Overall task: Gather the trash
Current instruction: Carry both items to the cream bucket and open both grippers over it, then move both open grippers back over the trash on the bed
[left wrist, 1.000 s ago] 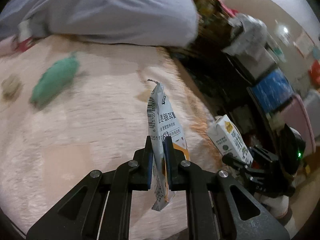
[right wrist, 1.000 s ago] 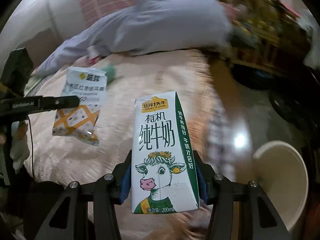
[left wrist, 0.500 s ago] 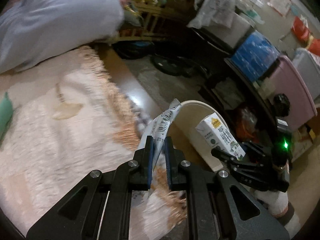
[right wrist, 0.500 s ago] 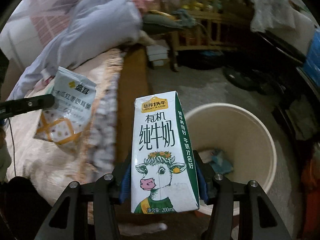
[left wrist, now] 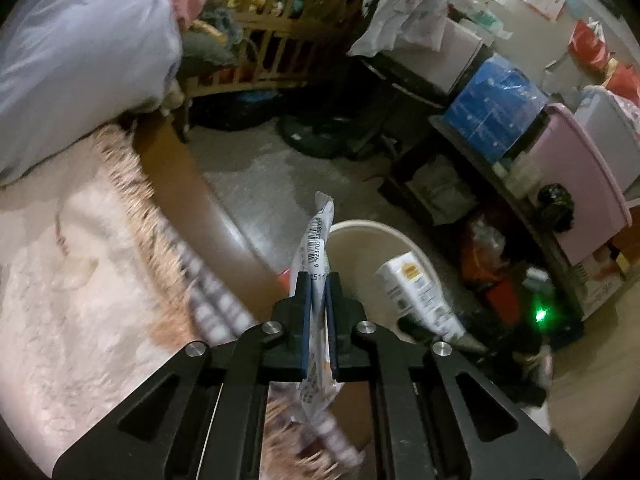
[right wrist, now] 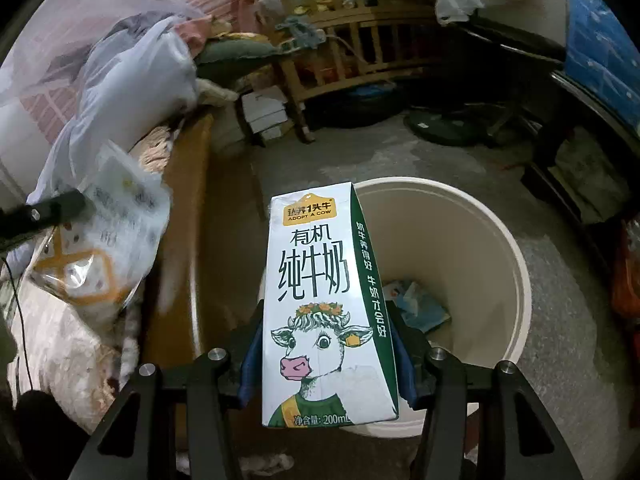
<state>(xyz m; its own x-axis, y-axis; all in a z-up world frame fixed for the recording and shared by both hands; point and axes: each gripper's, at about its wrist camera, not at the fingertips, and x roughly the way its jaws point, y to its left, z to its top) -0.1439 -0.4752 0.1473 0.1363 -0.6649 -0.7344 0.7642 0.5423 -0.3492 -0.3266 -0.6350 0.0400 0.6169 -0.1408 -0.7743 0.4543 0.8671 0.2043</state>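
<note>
My left gripper (left wrist: 319,280) is shut on a crinkly white snack wrapper (left wrist: 316,236), which it holds edge-on near the bed's edge, just left of a cream bin (left wrist: 404,240). In the right wrist view the same wrapper (right wrist: 116,240) hangs at the left, pinched by the left fingers (right wrist: 52,208). My right gripper (right wrist: 326,344) is shut on a white and green milk carton (right wrist: 320,300) with a cow printed on it, upright over the near rim of the bin (right wrist: 504,248). Blue and white scraps (right wrist: 420,304) lie in the bin's bottom. The carton (left wrist: 416,288) also shows in the left wrist view.
A pinkish fringed blanket (left wrist: 80,280) covers the bed, with a brown bed edge (left wrist: 200,200). A pale blue quilt (left wrist: 80,52) is piled behind. A wooden crib (right wrist: 352,40), a fan base (left wrist: 316,136), shelves with a blue box (left wrist: 492,108) and a pink bin (left wrist: 580,184) ring the grey floor.
Both grippers have swung off the bed toward the floor, each still holding its item. The bin has come into full view under the carton, and the wrapper has reached the bed's edge.
</note>
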